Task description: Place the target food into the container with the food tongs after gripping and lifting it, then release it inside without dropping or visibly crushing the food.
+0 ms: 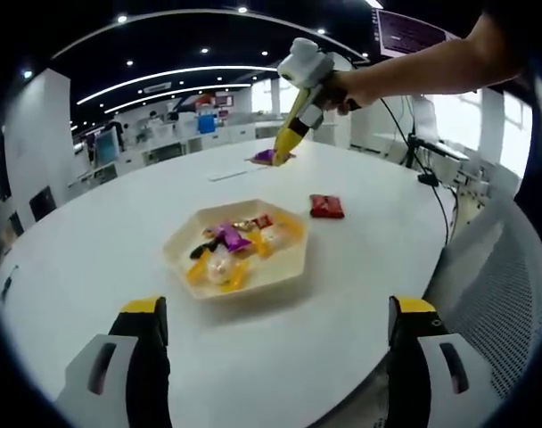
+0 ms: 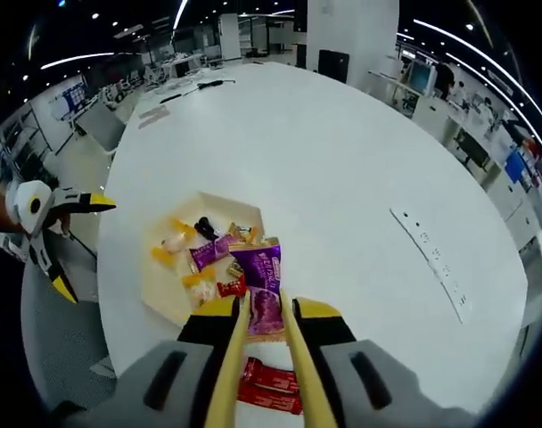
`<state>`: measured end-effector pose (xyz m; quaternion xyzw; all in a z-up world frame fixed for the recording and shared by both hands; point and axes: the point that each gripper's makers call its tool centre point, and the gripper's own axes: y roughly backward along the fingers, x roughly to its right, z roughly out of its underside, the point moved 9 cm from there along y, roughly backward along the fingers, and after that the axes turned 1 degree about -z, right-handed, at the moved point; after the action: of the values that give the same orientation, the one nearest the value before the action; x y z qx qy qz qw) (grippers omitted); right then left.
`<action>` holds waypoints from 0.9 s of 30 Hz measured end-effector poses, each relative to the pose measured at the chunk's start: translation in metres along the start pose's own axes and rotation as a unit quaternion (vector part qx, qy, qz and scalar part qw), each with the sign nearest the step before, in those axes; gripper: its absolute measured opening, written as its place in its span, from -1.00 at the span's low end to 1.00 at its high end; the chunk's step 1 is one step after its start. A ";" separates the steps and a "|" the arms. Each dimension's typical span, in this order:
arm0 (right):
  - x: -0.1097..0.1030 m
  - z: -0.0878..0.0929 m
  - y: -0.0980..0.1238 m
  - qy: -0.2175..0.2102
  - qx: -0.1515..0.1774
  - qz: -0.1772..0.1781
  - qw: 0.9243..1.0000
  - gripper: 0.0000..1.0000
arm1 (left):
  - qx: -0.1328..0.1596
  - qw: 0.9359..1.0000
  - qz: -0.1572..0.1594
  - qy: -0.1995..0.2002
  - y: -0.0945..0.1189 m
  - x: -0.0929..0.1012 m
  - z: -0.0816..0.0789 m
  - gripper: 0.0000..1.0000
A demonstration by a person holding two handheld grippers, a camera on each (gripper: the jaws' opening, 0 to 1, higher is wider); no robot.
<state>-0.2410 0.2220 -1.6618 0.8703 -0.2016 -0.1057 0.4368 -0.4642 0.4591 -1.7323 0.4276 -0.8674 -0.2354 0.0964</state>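
Note:
A purple snack packet (image 2: 264, 285) sits pinched between the tips of yellow food tongs (image 2: 231, 357). My right gripper (image 2: 266, 308) is shut on those tongs. In the left gripper view a hand holds that right gripper (image 1: 311, 76) high at the far side, the tongs (image 1: 289, 134) slanting down to the purple packet (image 1: 271, 156) at the table surface, well beyond the tray. The pale hexagonal tray (image 1: 289, 263) holds several wrapped sweets. My left gripper (image 1: 278, 308) is open, with nothing between its fingers, on the near side of the tray.
A red packet (image 1: 326, 206) lies on the round white table (image 1: 93, 250) right of the tray, and shows as the red packet (image 2: 271, 385) under my right jaws. A thin white strip (image 2: 431, 259) lies farther off. Office desks and chairs ring the table.

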 end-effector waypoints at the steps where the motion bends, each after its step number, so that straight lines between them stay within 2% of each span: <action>1: -0.002 -0.002 -0.001 0.000 0.002 -0.001 1.000 -0.56 | 0.000 1.000 0.000 0.000 0.000 0.000 0.000 0.99; 8: -0.025 -0.017 -0.009 0.008 0.007 -0.013 1.000 -0.56 | 0.002 1.000 -0.002 -0.009 0.000 0.000 -0.001 0.99; 27: -0.073 -0.038 -0.018 0.018 0.015 -0.035 0.999 -0.56 | 0.001 0.999 0.008 -0.031 -0.001 0.005 -0.001 0.99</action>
<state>-0.2885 0.2914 -1.6525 0.8847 -0.1649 -0.1025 0.4237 -0.4661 0.4537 -1.7319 0.4127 -0.8737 -0.2474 0.0709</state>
